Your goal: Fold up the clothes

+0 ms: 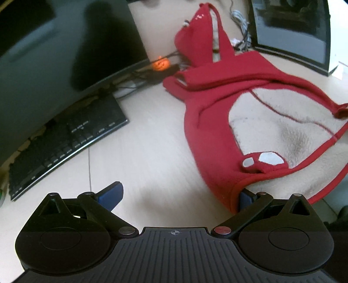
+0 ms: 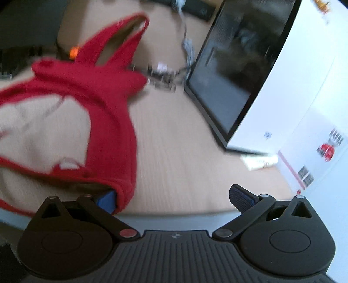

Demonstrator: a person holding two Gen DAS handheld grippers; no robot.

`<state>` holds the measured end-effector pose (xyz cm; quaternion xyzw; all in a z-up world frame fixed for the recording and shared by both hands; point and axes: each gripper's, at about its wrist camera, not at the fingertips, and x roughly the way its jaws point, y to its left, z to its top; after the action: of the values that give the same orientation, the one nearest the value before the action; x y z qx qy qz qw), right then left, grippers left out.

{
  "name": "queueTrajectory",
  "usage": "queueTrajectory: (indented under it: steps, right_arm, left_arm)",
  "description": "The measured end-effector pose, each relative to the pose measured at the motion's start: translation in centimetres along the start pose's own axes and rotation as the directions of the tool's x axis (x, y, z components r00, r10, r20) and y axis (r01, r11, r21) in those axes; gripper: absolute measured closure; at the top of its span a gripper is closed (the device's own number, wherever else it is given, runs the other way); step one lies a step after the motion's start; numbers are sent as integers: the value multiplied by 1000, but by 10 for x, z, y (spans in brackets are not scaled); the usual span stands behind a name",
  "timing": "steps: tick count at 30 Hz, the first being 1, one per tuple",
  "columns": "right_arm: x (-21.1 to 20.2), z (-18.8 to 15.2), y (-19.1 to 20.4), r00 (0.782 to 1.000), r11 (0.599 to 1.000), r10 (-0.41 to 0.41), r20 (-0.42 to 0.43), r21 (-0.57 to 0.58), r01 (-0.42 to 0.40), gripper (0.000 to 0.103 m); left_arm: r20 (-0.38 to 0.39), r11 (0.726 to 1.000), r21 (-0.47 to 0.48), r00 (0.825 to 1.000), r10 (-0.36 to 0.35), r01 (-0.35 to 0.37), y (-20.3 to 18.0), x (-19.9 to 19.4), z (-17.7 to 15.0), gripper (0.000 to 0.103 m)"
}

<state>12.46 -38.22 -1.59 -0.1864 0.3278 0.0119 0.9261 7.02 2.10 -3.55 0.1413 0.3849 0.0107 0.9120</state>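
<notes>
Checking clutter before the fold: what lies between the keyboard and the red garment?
Left wrist view: only bare desk surface between the keyboard and the red garment.

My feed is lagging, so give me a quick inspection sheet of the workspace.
Surface: light wood desk, bare in the middle.
Job's things: red fleece garment spread out, cream lining up.
Clutter: black keyboard; small orange object.
Grippers: left tongs open, red hem at one finger; right tongs open, likewise.
Cables: dark leads beside the monitor; grey bundle.
Surroundings: monitor; dark screen; white wall.
</notes>
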Motion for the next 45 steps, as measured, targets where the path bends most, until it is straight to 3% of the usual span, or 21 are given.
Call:
queueTrajectory:
  steps: [7,10,15,19,26,28,32,34,36,38,41,43,45]
  right_arm:
    - [-40,1,-37,992,994,104,-70,22,-103,0]
    - [-65,14,-52,991,993,119,-55,18,-118,0]
    - [-58,55,-82,981,980,192,-10,51,-191,0]
    - [-20,90,-85,985,985,168,48,35,-170,0]
    - [51,150,-67,985,996,77,156,37,-84,0]
    - [79,160,-58,985,994,91,143,53,-100,0]
    - [151,165,-37,988,984,156,-3,84,-155,0]
    - [164,169,-34,985,980,171,-26,104,-167,0]
    - [145,173,-44,975,967,215,51,129,-220,0]
    - [124,175,-56,953,944,277,125,149,-294,0]
    - [98,172,-73,906,901,374,200,153,-406,0]
    - [90,168,-76,895,894,388,221,147,-423,0]
    - [89,166,-80,885,880,404,232,166,-446,0]
  left_arm:
    - [-81,992,-76,991,-108,102,16,-26,-6,0]
    - [-62,981,-95,983,-173,167,22,-44,-3,0]
    - [38,974,-128,982,-184,187,38,-43,38,0]
    - [129,974,-158,981,-143,162,56,-18,84,0]
    - [131,986,-158,991,-33,53,64,30,148,0]
    - [73,984,-178,997,-13,26,61,57,155,0]
    - [-39,977,-209,999,26,-33,55,114,154,0]
    - [-48,964,-266,999,10,-23,58,121,156,0]
    - [11,945,-323,998,-54,55,66,104,158,0]
    - [99,928,-341,987,-124,151,74,81,160,0]
    - [213,902,-319,949,-232,292,82,53,160,0]
    - [241,883,-264,913,-330,388,77,46,157,0]
    - [211,867,-200,884,-416,456,65,51,152,0]
